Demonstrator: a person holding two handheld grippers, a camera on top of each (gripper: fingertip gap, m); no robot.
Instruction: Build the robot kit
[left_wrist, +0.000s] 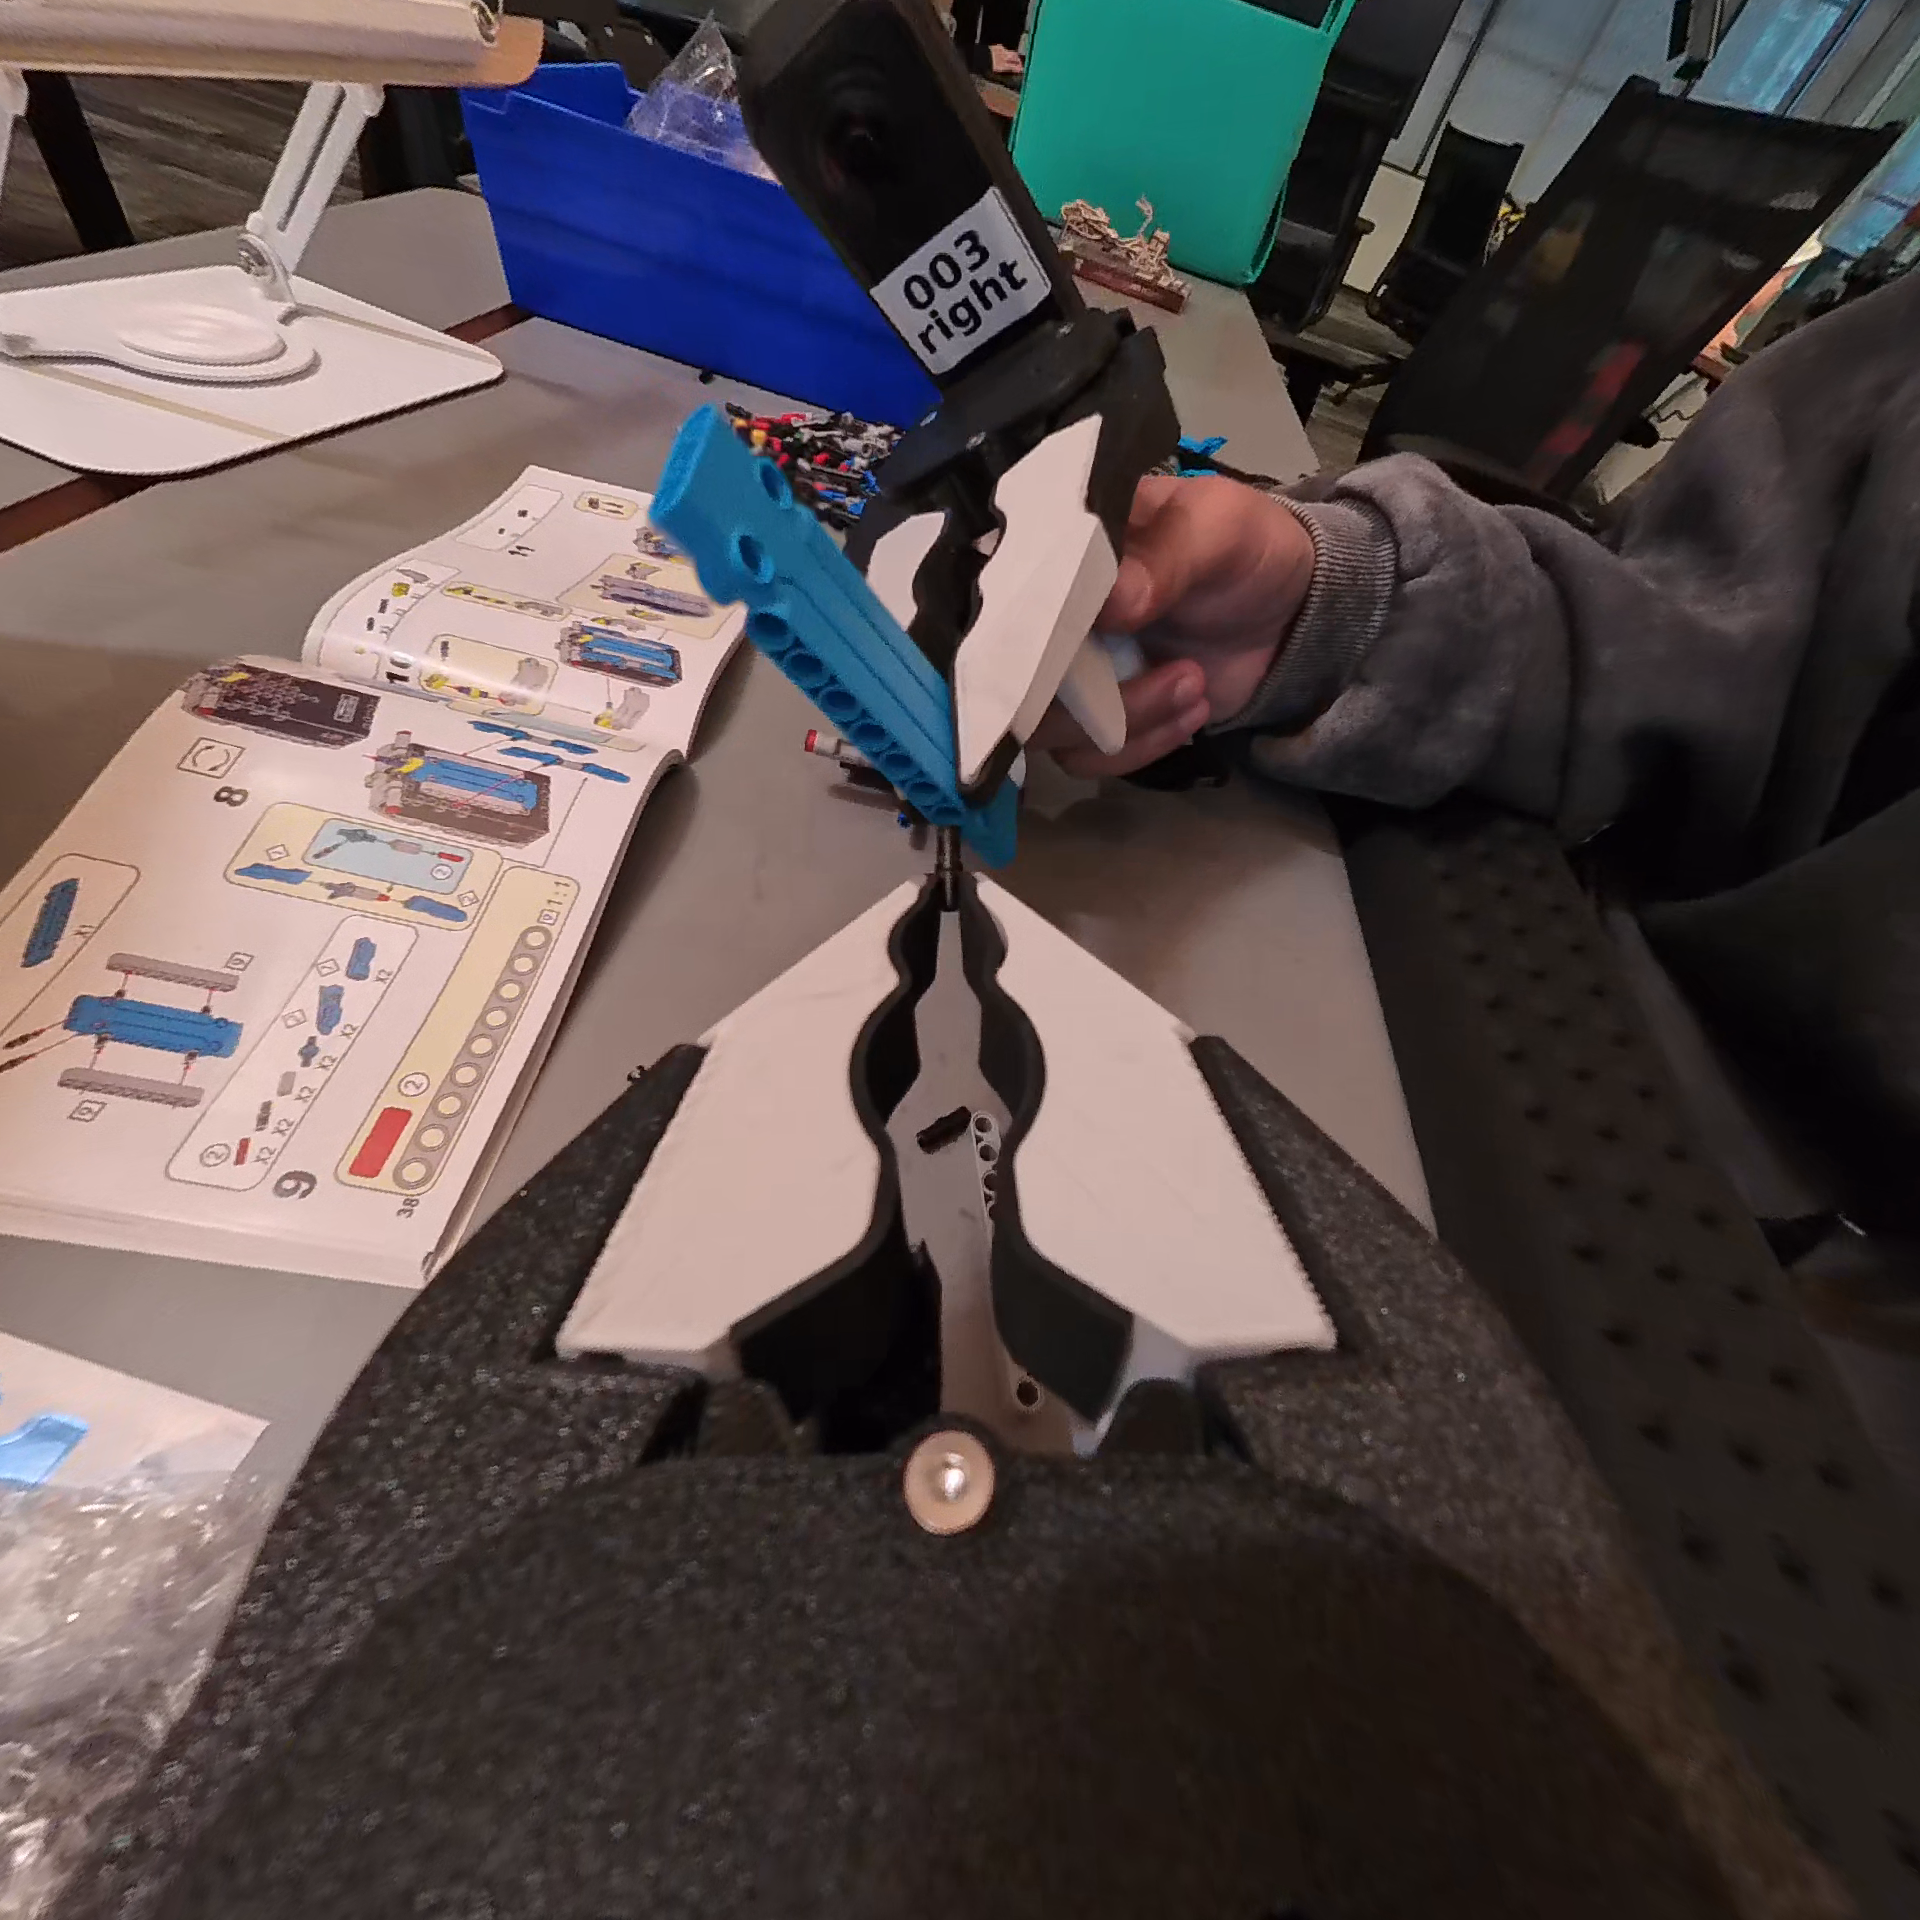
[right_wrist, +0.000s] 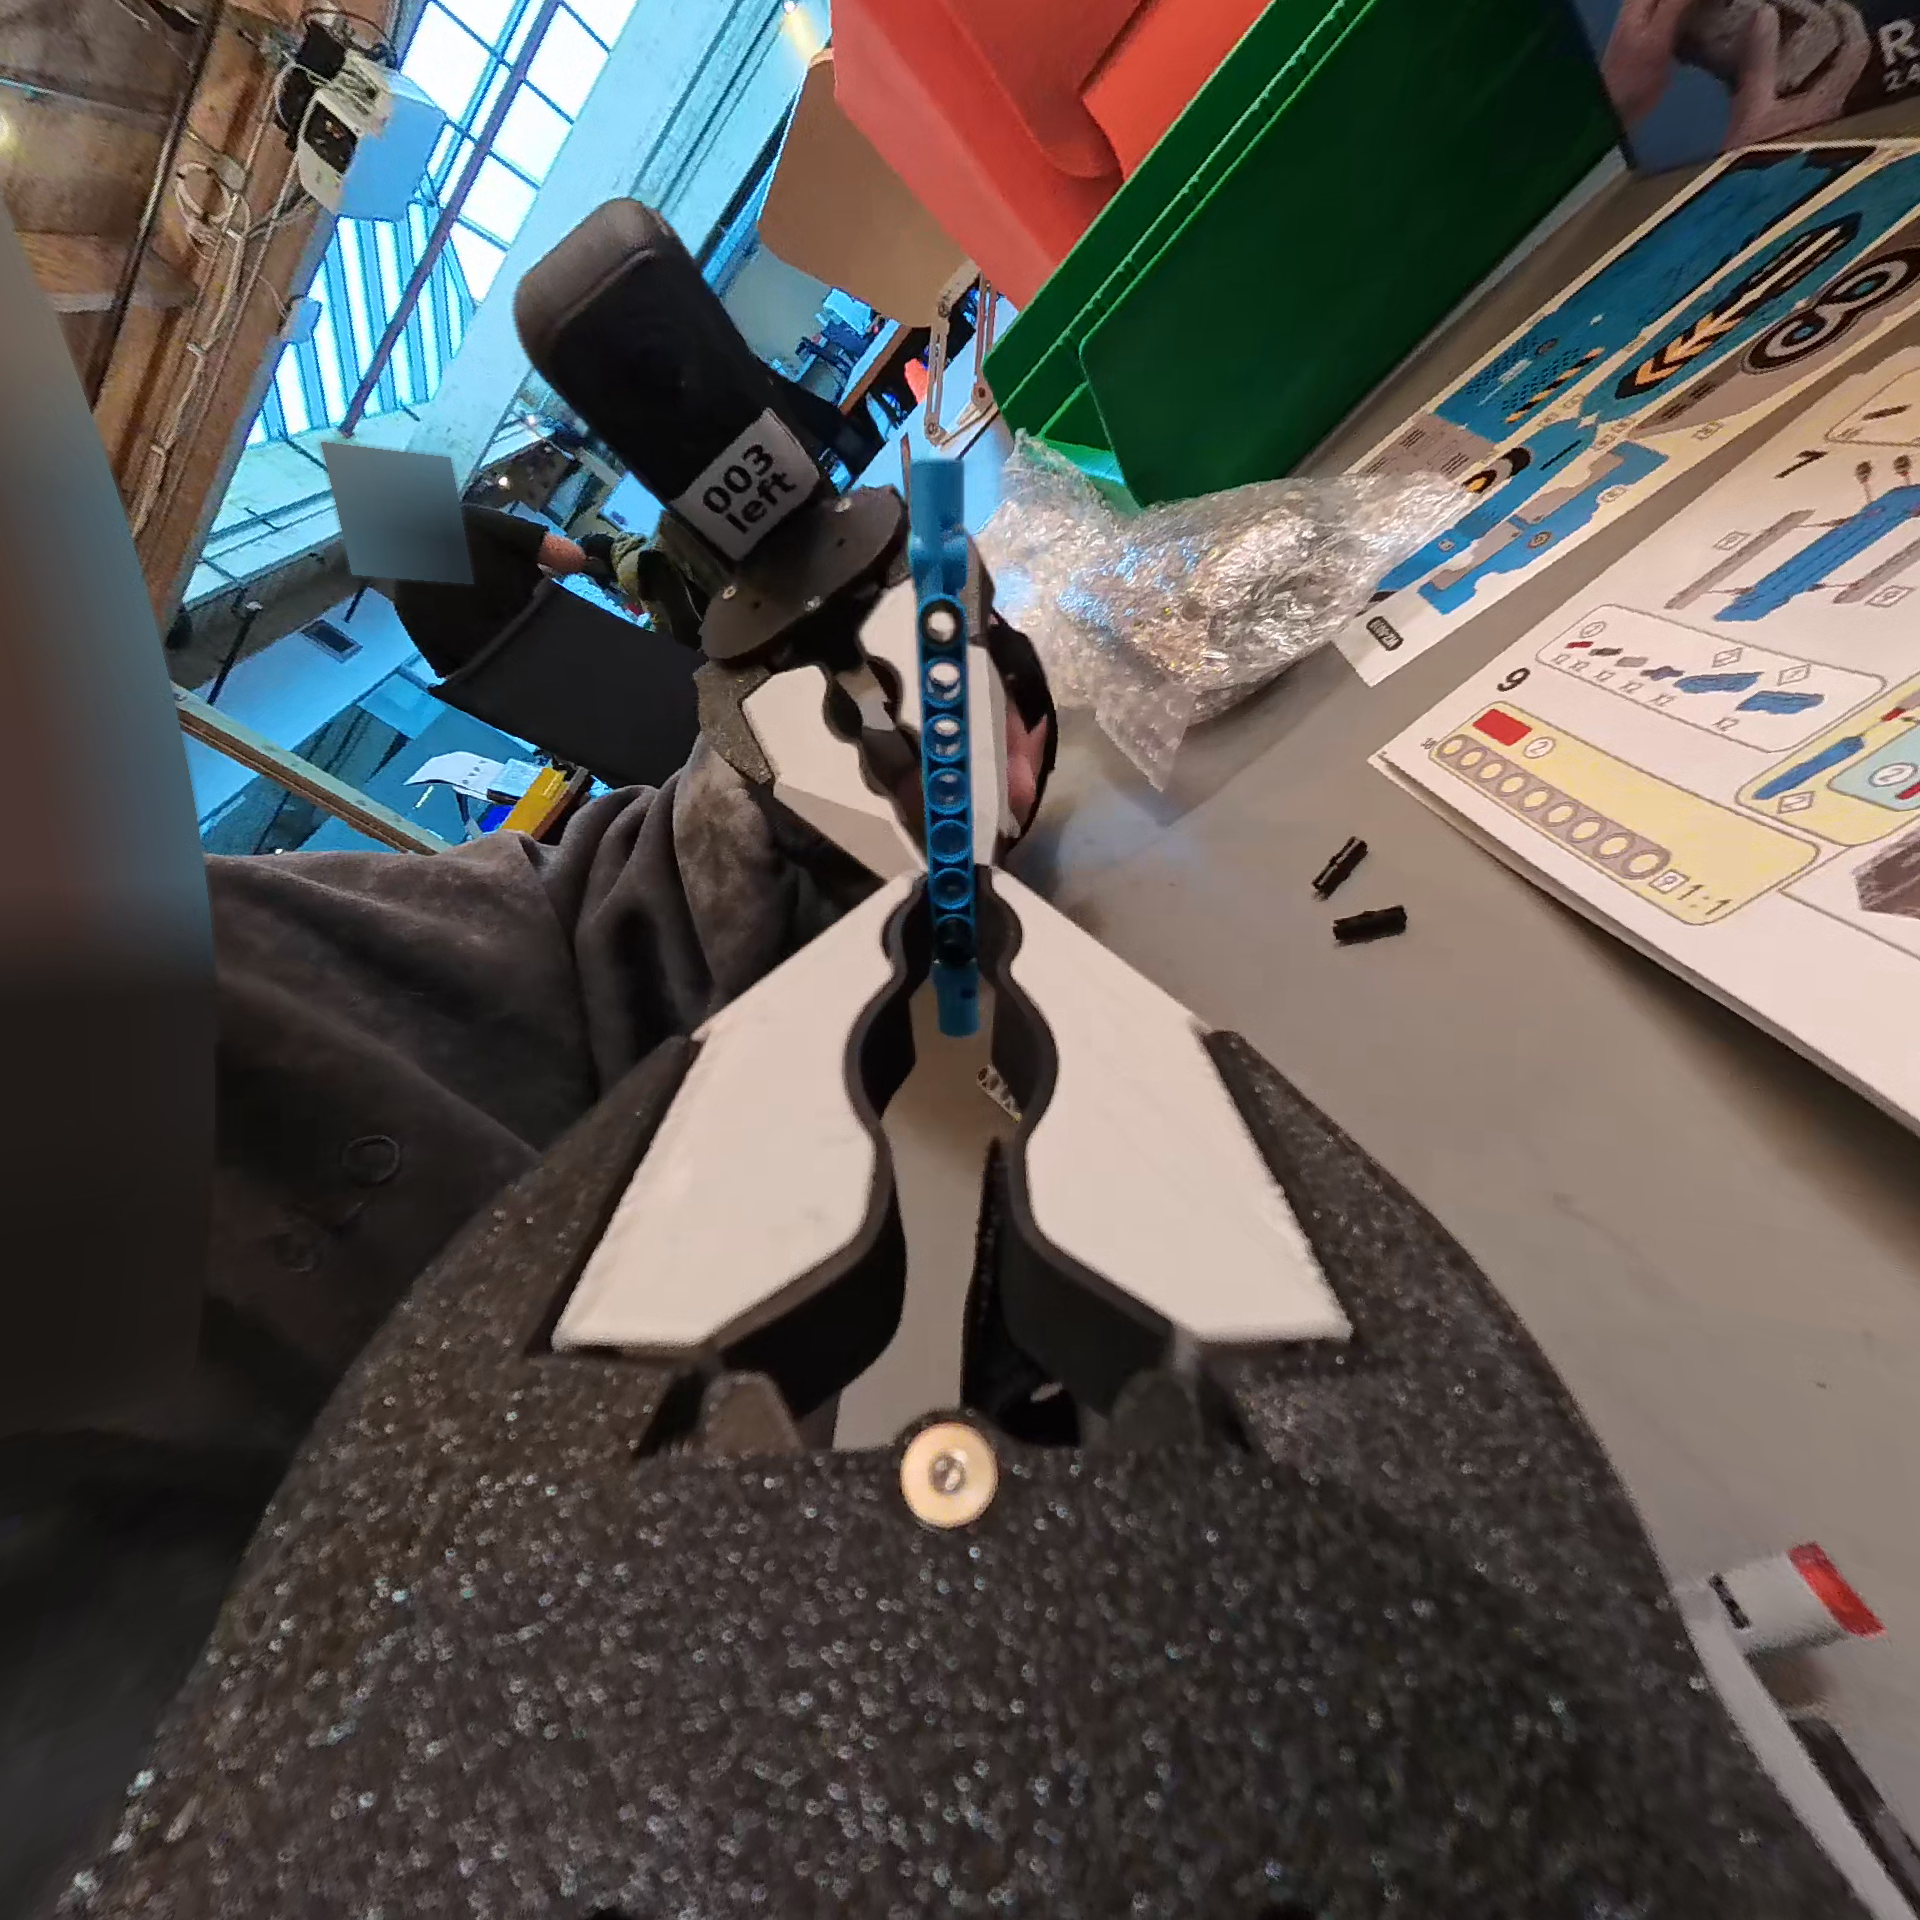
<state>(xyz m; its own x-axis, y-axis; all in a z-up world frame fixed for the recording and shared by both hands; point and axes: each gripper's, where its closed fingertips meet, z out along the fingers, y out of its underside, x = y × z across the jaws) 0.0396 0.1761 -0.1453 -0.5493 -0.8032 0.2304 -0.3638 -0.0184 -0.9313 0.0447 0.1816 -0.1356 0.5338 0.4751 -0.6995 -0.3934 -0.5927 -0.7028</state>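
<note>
Blue and studded with holes, the long beam (right_wrist: 943, 769) is sitting clamped between the closed tips of the right gripper (right_wrist: 948, 914), tilted up above the grey table (right_wrist: 1455, 1195). The left gripper (left_wrist: 948, 883) is pinching a small black pin (left_wrist: 948, 857), its tips nearly together, and the pin seems to be touching the beam's lower end. An open instruction booklet (left_wrist: 312, 935) is lying just beside them.
</note>
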